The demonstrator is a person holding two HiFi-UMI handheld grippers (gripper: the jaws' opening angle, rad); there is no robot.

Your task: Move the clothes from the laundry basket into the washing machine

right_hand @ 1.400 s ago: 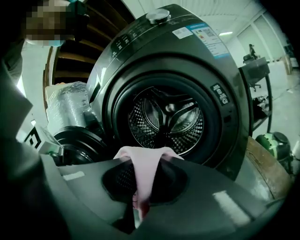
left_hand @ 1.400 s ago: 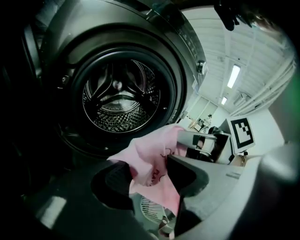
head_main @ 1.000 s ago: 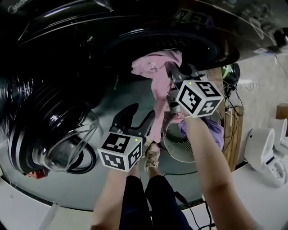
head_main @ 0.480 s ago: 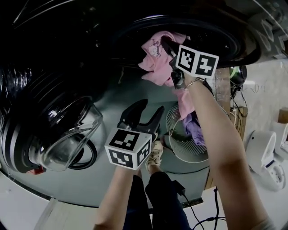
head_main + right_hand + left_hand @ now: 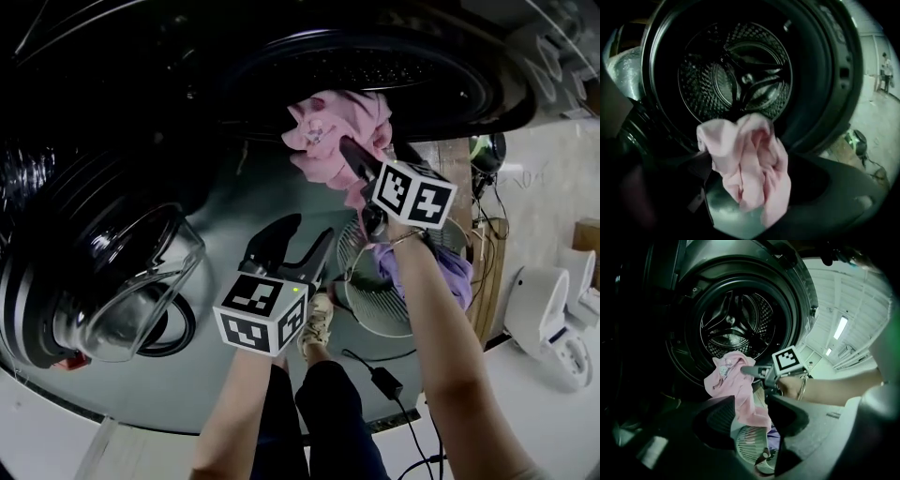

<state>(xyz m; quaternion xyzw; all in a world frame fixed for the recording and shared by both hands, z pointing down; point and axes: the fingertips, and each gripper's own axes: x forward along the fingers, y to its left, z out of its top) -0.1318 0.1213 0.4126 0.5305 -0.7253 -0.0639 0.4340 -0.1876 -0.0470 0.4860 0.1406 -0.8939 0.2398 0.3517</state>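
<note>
Head view: one pink garment (image 5: 333,141) hangs over the lower lip of the washing machine's drum opening (image 5: 375,75). The right gripper (image 5: 349,155) is at the garment. The left gripper (image 5: 305,234) is below the opening. One laundry basket (image 5: 375,323), lower again, holds one purple garment (image 5: 441,267).

Left gripper view: its two jaws stand apart with nothing gripped. Beyond them are the one pink garment (image 5: 731,380), the basket (image 5: 750,446) and the opening (image 5: 736,319).

Right gripper view: its jaws have just been opening and are released wide. The pink garment (image 5: 745,159) lies loose between them, under the opening (image 5: 736,70).
</note>
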